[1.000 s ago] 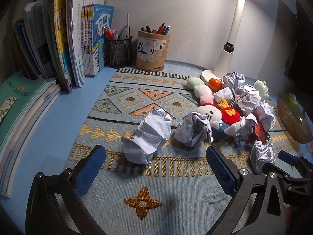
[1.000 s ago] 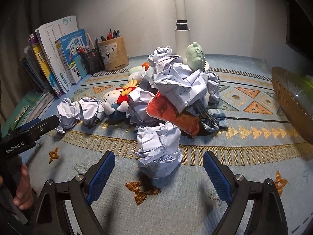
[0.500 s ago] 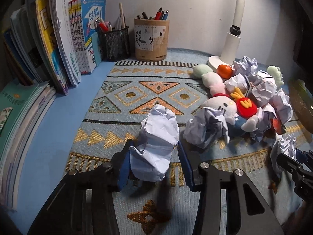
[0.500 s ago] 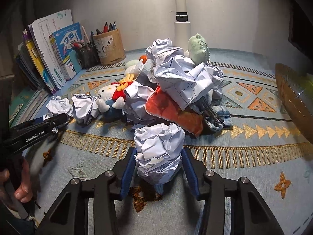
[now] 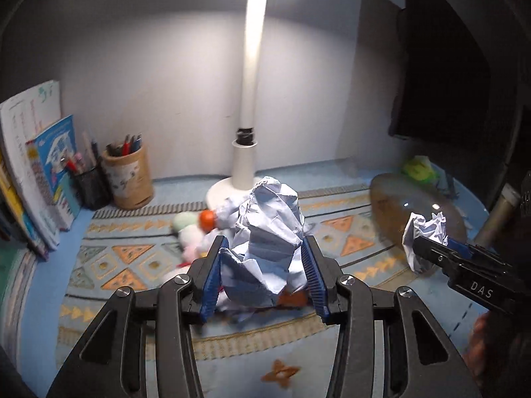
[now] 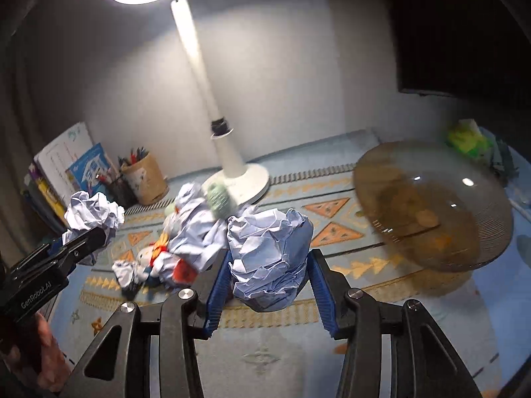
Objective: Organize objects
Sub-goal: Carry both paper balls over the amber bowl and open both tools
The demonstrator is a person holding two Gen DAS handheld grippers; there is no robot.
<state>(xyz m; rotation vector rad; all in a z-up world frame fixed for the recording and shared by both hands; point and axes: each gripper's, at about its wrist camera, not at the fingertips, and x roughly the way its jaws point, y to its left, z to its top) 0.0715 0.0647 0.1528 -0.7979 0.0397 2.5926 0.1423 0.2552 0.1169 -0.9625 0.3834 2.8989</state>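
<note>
Since a second ago I have both grippers off the mat: each paper ball that lay between wide-open jaws is now squeezed and carried in the air, the jaws having just closed in on them. My left gripper [image 5: 264,273] has its blue pads [image 5: 212,280] pressed against both sides of a crumpled paper ball [image 5: 267,242], which stands taller than the fingers and hides part of the pile behind it. My right gripper [image 6: 270,285] is clamped the same way on a second crumpled ball [image 6: 270,255], rounder and tightly creased, white with a bluish cast under the light. Each view also catches the other gripper from the side with its paper wad poking out of the tip. Below lies the patterned mat [image 5: 132,258], pale blue with orange triangles and diamonds, on a blue desk. The leftover heap of plush toys and paper [image 6: 186,242] sits in the middle of the mat, blurred. A white desk lamp [image 6: 232,165] stands behind it, shade glowing at the top. To the right is a wide amber glass bowl [image 6: 431,212]; at the far left, a pen holder [image 5: 129,179] and upright books [image 5: 43,165] against the grey wall.
</note>
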